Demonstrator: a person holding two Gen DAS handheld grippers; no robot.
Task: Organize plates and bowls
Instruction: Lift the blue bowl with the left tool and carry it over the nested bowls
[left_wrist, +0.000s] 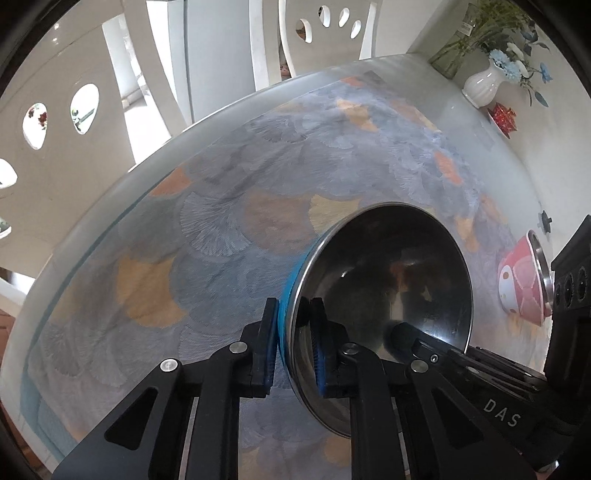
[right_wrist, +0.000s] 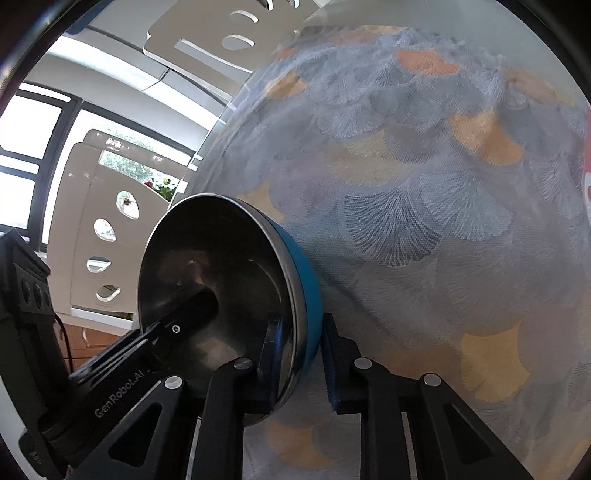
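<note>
A steel bowl with a blue outside (left_wrist: 384, 280) sits on the patterned tablecloth. My left gripper (left_wrist: 293, 347) is shut on its rim, one finger outside and one inside. My right gripper (right_wrist: 299, 365) is shut on the opposite rim of the same blue bowl (right_wrist: 221, 280). Each gripper's finger shows inside the bowl in the other's view. A red and pink bowl with a white pattern and steel lining (left_wrist: 524, 277) stands to the right, partly hidden by the right gripper's body.
The round table (left_wrist: 110, 206) has a glass edge and a fan-patterned cloth (right_wrist: 424, 192). A white vase with blue flowers (left_wrist: 480, 86) and a red object (left_wrist: 504, 116) stand at the far right. White chairs (left_wrist: 70, 122) surround the table.
</note>
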